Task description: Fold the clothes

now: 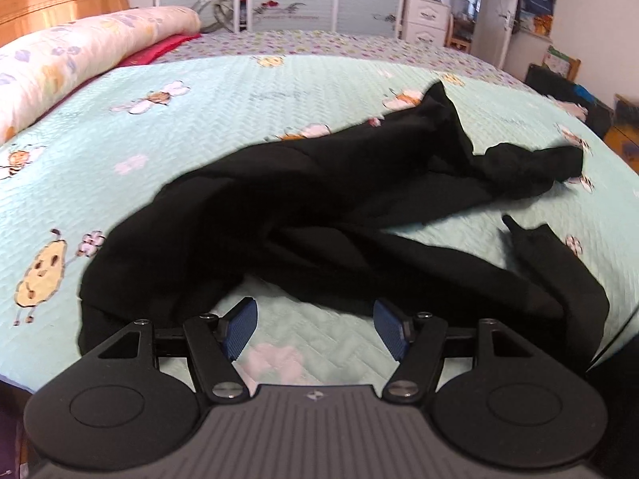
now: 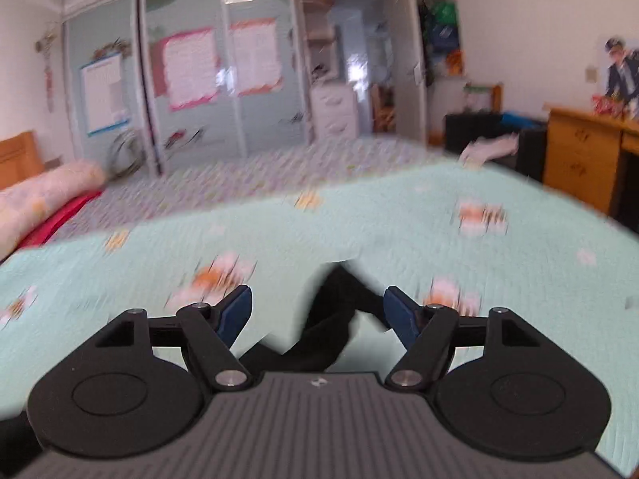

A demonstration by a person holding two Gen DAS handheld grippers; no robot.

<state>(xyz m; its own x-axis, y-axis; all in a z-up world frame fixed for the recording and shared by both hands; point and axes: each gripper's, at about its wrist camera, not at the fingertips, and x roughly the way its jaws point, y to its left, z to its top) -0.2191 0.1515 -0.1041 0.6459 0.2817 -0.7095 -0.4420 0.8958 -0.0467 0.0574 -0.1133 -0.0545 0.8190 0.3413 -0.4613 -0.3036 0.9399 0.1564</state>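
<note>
Step in hand — spreading out. The garment [image 1: 319,215] lies crumpled on the bed [image 1: 199,127]. Left gripper [image 1: 315,327] and right gripper [image 2: 317,315] are both spread, gripping nothing. Next — pinch an edge.

Garment [image 1: 319,207] sprawled on bedspread [image 1: 199,139], near bed's front edge, toward right side. Bolster [image 1: 80,60] along left edge. Wardrobe [image 2: 179,92] behind bed's far edge. Desk [image 2: 579,155] off right corner.
</note>
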